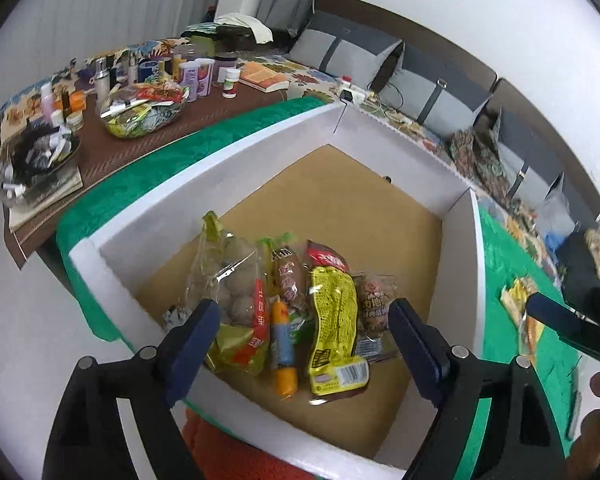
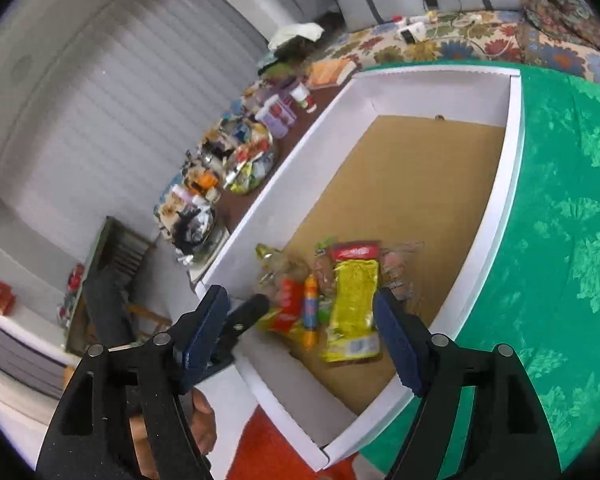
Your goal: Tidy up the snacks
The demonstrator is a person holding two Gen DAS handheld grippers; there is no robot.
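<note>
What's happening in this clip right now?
A person with a gripper in each hand is sorting snacks into a white box on a green cloth. Several packets already lie side by side at its near end, among them a yellow packet and an orange tube. The left gripper and right gripper both hover open above them, holding nothing. Another snack lies on the cloth outside the box.

The right view is motion-blurred: print on the snacks (image 2: 332, 304) cannot be read. The left gripper's (image 2: 244, 320) tip shows at 8 o'clock there, the rest hidden behind a blue finger (image 2: 204, 332). In the left view, a packet (image 1: 520, 312) at 3 o'clock lies partly behind the right gripper (image 1: 572, 316).
</note>
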